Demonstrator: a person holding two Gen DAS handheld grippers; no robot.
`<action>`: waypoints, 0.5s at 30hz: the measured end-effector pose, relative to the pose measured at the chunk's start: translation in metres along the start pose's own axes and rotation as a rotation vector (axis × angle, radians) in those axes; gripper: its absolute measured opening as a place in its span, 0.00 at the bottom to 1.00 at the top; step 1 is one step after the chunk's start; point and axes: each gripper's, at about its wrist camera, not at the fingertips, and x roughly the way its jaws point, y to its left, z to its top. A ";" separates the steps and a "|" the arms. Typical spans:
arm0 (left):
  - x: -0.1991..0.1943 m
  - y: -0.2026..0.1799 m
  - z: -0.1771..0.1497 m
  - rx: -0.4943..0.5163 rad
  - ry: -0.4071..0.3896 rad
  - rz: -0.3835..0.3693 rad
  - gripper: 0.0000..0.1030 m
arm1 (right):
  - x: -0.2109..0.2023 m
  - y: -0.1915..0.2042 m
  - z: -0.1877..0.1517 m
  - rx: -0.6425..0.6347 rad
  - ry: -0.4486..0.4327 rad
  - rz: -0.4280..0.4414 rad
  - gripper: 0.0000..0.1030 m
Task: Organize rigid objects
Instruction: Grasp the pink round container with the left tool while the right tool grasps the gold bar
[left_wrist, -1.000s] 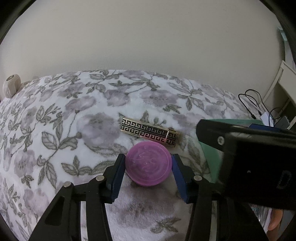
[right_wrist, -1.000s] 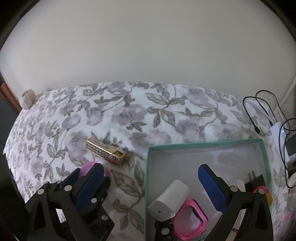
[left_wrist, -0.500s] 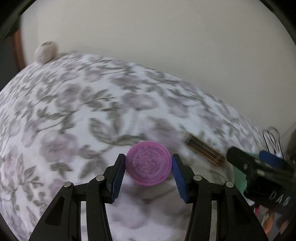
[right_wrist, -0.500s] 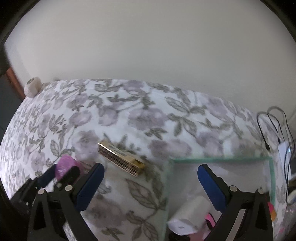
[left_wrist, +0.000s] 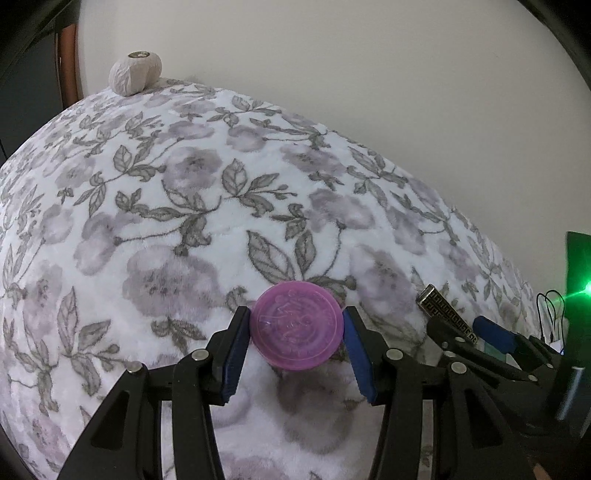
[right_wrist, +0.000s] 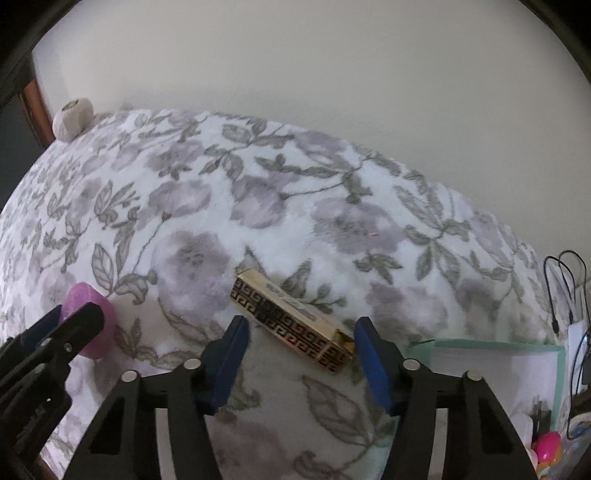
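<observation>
A purple round disc (left_wrist: 295, 325) sits gripped between the blue pads of my left gripper (left_wrist: 295, 334), a little above the floral blanket (left_wrist: 184, 206). A gold bar-shaped case with a black key pattern (right_wrist: 291, 319) lies on the blanket between the blue fingers of my right gripper (right_wrist: 301, 328). Those jaws are closing, and the left pad (right_wrist: 236, 339) still stands apart from the case. In the left wrist view the gold case (left_wrist: 445, 312) and the right gripper (left_wrist: 465, 334) show at the right. The right wrist view has the left gripper (right_wrist: 55, 332) with the disc (right_wrist: 88, 314) at its left edge.
A shallow teal-rimmed box (right_wrist: 491, 344) lies at the lower right and holds a pink item (right_wrist: 548, 445) and other small things. Black cables (right_wrist: 565, 280) hang at the right edge. A cream knitted ball (left_wrist: 135, 77) rests at the blanket's far left corner by the wall.
My right gripper has swung left from above the teal box to over the gold case, and its jaws have narrowed. My left gripper has carried the disc to the left and rolled.
</observation>
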 end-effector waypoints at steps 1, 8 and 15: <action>0.000 0.001 0.000 -0.003 0.004 -0.003 0.50 | 0.002 0.002 0.000 -0.012 0.002 -0.013 0.61; 0.002 0.000 -0.001 -0.004 0.013 -0.004 0.50 | 0.009 -0.004 0.004 0.001 0.019 -0.011 0.51; 0.004 -0.001 -0.002 -0.002 0.011 -0.001 0.51 | 0.011 -0.016 0.003 0.077 0.004 0.000 0.43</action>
